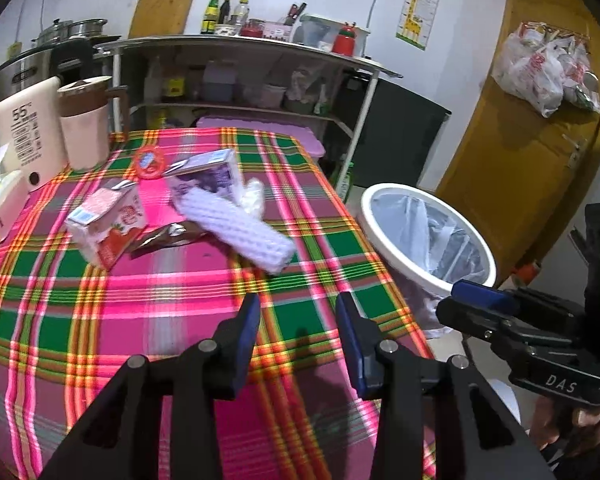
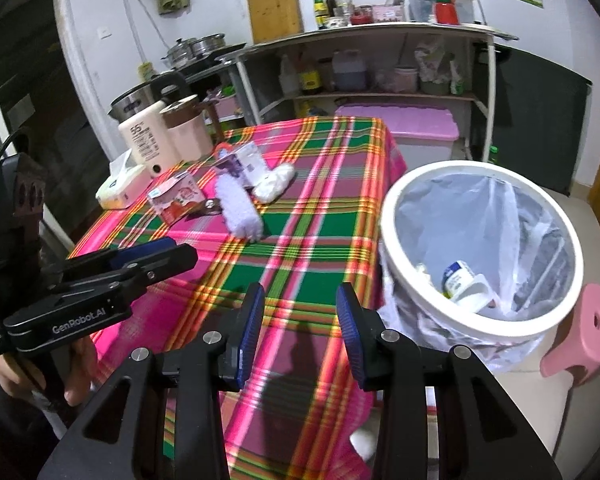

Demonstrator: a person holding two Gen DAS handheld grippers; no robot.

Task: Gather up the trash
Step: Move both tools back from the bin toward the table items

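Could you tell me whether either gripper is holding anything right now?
No: the left gripper and right gripper are both open and empty above the tablecloth.

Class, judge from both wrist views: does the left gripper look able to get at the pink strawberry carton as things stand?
Probably yes. The left gripper is open and empty over bare tablecloth, and the pink strawberry carton lies ahead to its left with nothing between. The brown wrapper touches its right side, which may crowd a finger.

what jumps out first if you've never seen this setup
The loud pink-and-green plaid tablecloth fills the middle of both views, with a huddle of litter at its far side: a red milk carton, a purple carton and a lilac foam sleeve. Beside the table's right edge stands a white bin, bag-lined.
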